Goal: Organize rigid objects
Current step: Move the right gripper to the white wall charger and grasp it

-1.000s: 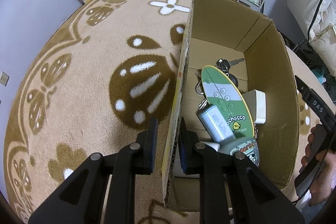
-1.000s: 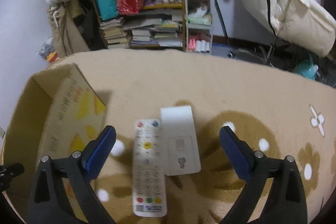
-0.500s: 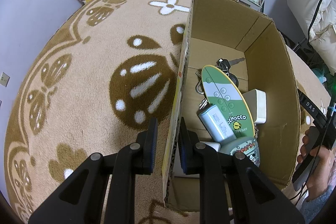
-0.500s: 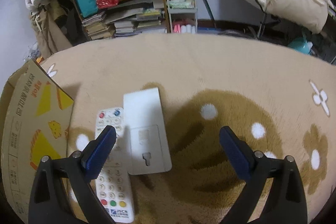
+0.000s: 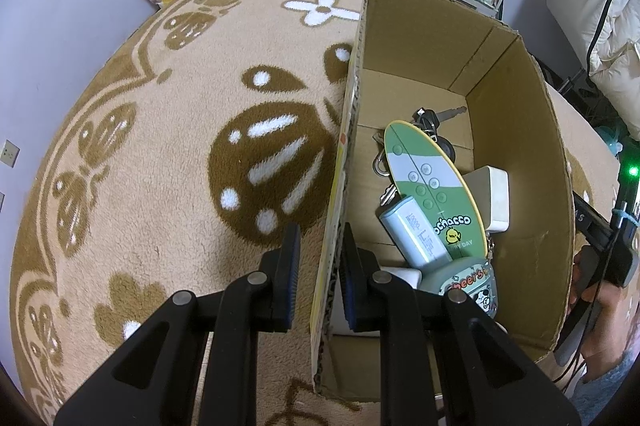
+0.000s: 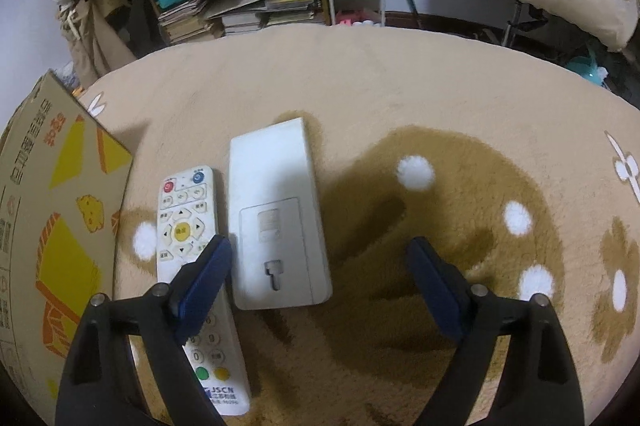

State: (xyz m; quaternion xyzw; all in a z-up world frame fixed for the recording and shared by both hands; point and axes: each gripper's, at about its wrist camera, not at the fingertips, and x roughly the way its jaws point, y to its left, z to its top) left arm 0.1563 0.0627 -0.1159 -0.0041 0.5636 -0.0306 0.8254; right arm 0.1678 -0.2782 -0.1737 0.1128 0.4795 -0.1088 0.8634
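Between my right claw's jaws: white panel, not grabbed yet

My right claw [image 6: 320, 274] is closing, nothing pinched; white panel [image 6: 276, 214] lies toward its left finger, remote [image 6: 192, 266] under that finger. Left claw [image 5: 318, 268] clamps the cardboard box [image 5: 340, 210] wall on the rug [image 6: 400, 98].

Remote [image 6: 192, 266] lies on rug [image 6: 400, 86], touching flat box [image 6: 276, 214] on its right; cardboard box [image 6: 52, 218] stands left of both.
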